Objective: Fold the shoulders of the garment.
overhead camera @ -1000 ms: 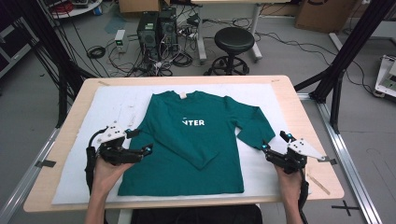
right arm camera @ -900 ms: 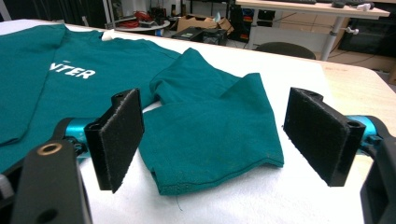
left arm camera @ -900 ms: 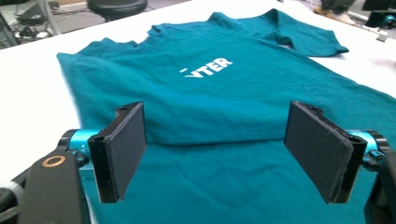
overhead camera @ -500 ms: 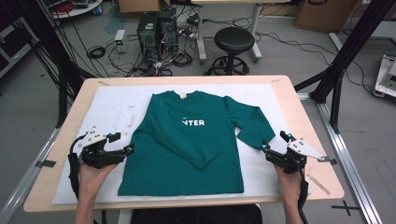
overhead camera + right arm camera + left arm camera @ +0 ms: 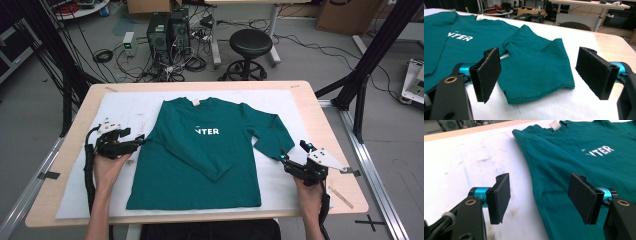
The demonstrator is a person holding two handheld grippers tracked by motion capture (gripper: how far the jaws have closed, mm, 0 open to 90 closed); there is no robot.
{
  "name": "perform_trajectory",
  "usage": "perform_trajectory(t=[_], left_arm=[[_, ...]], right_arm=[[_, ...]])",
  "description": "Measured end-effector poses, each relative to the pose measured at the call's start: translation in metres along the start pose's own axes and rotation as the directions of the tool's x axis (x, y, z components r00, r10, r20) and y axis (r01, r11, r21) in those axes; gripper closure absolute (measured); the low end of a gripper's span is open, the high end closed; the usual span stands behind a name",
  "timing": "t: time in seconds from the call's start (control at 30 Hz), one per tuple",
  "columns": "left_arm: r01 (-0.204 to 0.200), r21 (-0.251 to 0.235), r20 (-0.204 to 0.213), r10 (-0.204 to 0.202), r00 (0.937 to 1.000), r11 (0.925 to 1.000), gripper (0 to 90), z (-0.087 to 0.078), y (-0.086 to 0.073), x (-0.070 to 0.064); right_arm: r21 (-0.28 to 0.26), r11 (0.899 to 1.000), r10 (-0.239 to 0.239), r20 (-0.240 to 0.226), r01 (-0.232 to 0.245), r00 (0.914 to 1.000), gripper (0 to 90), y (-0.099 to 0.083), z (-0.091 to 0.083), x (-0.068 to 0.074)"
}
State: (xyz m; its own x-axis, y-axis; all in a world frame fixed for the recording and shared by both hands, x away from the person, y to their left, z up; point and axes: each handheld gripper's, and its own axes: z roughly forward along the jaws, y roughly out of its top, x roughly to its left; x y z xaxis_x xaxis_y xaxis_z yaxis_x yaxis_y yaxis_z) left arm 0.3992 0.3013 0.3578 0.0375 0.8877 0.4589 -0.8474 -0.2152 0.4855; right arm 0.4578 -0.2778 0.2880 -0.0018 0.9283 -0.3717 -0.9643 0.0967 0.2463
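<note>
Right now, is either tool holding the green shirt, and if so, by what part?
Nothing is held. The left tool stands open at the side edge of the green shirt; the right tool stands open before the sleeve cuff.

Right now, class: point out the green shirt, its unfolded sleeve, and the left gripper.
green shirt (image 5: 200,165), high view, lower front panel.
unfolded sleeve (image 5: 534,72), right gripper view, cloth near the cuff.
left gripper (image 5: 141,140), high view, between its fingertips.
</note>
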Motion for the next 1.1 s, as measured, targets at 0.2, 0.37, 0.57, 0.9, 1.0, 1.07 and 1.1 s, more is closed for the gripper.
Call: perform_trajectory(t=[0.2,0.37,0.57,0.9,1.0,1.07,1.1], left_arm=[[-0.035,0.076,0.019,0.034,0.9993,0.9965,33.4,0.032,0.012,-0.008],[-0.029,0.068,0.012,0.028,0.9995,0.9972,33.1,0.038,0.013,-0.009],[-0.043,0.091,-0.033,0.046,0.9984,0.9950,32.9,0.041,0.011,-0.004],[-0.061,0.193,-0.129,0.087,0.9879,0.9794,33.4,0.055,0.002,0.005],[-0.010,0.208,-0.193,0.051,0.9798,0.9781,33.4,0.053,-0.001,0.019],[0.007,0.207,-0.204,0.036,0.9782,0.9784,33.4,0.053,-0.002,0.022],[0.007,0.204,-0.209,0.036,0.9772,0.9789,33.4,0.052,-0.002,0.022]], right_arm=[[0.004,1.000,0.003,-0.002,-0.003,1.0000,20.4,0.000,0.000,0.000],[0.000,1.000,0.001,0.000,-0.001,1.0000,20.4,0.000,0.000,0.000],[0.006,1.000,0.002,0.001,-0.002,1.0000,20.4,0.000,0.001,0.000],[0.005,1.000,-0.001,0.004,0.001,1.0000,20.4,0.000,0.001,0.000],[0.006,1.000,-0.001,0.002,0.001,1.0000,20.4,0.000,0.000,0.000],[0.006,1.000,-0.001,0.003,0.001,1.0000,20.4,0.000,0.001,0.000],[0.006,1.000,0.000,0.002,0.000,1.0000,20.4,0.000,0.000,0.000]])
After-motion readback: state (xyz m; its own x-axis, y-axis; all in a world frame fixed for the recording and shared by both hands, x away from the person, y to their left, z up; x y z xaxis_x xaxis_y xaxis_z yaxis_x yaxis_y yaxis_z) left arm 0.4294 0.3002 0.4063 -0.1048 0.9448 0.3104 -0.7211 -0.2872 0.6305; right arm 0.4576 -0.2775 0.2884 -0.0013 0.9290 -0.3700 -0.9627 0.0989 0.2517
